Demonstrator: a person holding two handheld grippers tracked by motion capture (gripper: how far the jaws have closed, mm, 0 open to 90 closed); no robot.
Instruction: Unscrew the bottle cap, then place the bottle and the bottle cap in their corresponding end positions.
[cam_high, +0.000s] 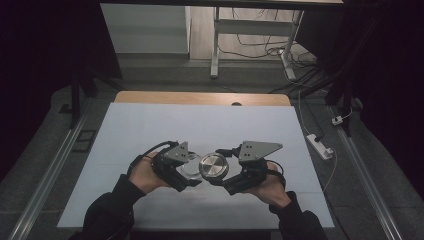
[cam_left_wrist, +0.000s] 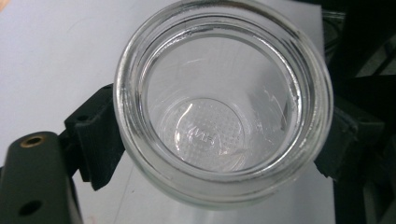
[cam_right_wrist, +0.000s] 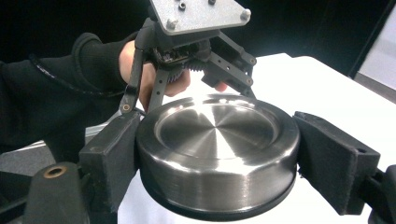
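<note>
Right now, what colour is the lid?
Shiny silver metal lid, clearest in the right gripper view.

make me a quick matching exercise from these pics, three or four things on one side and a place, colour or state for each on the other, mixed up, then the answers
Things:
1. glass jar
2. metal lid
3. table cover
4. grey plate

Descriptions:
A. white, spread flat over the table
B. clear, open at the top, clamped in the left gripper
C. three-cornered, on top of the right gripper
D. shiny silver, round, clamped in the right gripper

Pairs: 1-B, 2-D, 3-A, 4-C
</note>
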